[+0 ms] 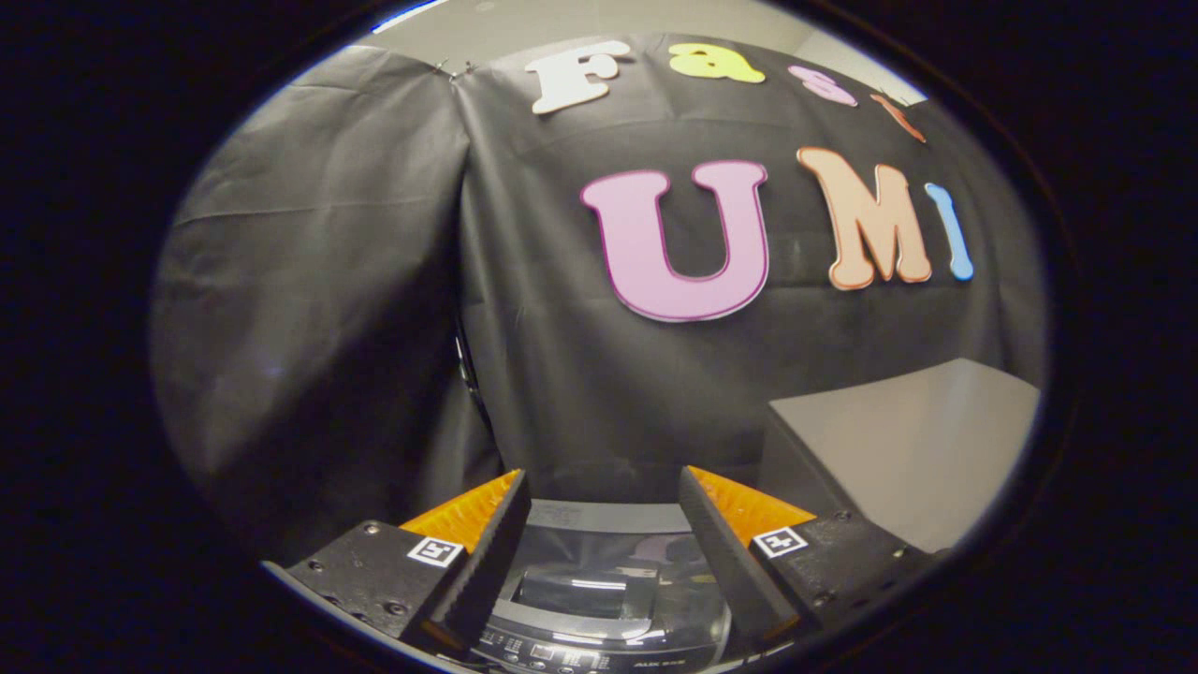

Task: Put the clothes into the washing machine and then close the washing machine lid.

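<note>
My gripper (604, 482) is open, with a wide gap between its fingers and nothing held. It hovers above the washing machine (599, 599), which lies below and between the fingers. The machine's glossy dark lid (608, 580) appears to lie flat over the tub and mirrors the wall behind. A strip of buttons, the control panel (562, 655), runs along the machine's near edge. The inside of the tub is hidden.
A grey table top (917, 449) stands to the right of the machine, just beyond the right finger. Black cloth walls (328, 328) close off the back and the left, close behind the machine.
</note>
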### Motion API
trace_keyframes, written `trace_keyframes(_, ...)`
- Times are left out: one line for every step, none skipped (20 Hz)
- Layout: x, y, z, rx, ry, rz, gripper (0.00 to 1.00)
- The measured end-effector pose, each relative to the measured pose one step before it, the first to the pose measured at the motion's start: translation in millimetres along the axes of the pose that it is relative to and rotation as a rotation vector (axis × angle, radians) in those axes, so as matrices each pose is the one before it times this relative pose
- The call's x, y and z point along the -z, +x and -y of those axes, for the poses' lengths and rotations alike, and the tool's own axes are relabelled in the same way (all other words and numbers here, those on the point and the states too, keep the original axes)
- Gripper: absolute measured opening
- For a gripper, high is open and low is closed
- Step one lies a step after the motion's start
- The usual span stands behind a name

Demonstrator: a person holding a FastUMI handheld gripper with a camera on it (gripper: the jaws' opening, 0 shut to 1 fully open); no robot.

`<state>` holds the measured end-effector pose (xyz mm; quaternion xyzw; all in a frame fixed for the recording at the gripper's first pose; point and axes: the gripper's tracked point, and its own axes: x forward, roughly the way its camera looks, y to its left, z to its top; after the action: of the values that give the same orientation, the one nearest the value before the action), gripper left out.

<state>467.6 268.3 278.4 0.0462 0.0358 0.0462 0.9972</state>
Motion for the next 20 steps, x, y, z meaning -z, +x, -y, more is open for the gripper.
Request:
trace_keyframes(-9.00,-12.43,6.85,0.00559,-0.00060,0.01911,0.97)
trace_keyframes(-7.17,-12.42,6.42,0.00573,0.00115,0.01844,0.97)
trace_keyframes(-6.95,-11.41,8.30,0.00944,0.00529,0.01768,0.97)
trace_keyframes(-9.57,-12.34,11.75,0.00948,0.00394,0.01765,0.97)
trace_keyframes(-7.47,-9.79,9.61,0.00825,-0.00243,0.01741,0.97)
trace_keyframes(-5.88,-10.20,11.82,0.01146,-0.00873,0.01613,0.97)
trace_keyframes(-6.47,-10.73,13.75,0.01528,-0.01471,0.01859,0.96)
trace_keyframes(-4.82,-9.49,16.97,0.02146,-0.01508,0.01575,0.96)
trace_keyframes(-4.44,-10.70,16.25,0.02146,-0.00767,0.01381,0.96)
trace_keyframes(-1.54,-9.70,13.79,0.01401,-0.00175,0.01208,0.96)
trace_keyframes(-1.26,-9.61,13.88,0.01212,0.00682,0.00977,0.96)
trace_keyframes(-1.09,-8.76,13.12,0.00790,0.00823,0.01058,0.96)
trace_keyframes(-2.26,-9.89,12.66,0.00264,0.00290,0.01355,0.96)
trace_keyframes(-1.00,-8.83,13.86,0.00486,-0.00257,0.01580,0.96)
trace_keyframes(0.54,-9.40,14.24,0.00683,-0.00802,0.01146,0.96)
trace_keyframes(4.70,-8.59,13.95,0.00715,-0.00524,0.00870,0.96)
trace_keyframes(5.22,-7.91,11.15,0.00209,0.00300,0.00436,0.96)
trace_keyframes(6.62,-12.76,9.02,-0.00483,0.00849,0.00209,0.97)
trace_keyframes(4.81,-10.48,7.79,-0.00789,0.01384,0.01021,0.97)
trace_keyframes(4.09,-11.45,7.67,-0.00464,0.01017,0.01975,0.97)
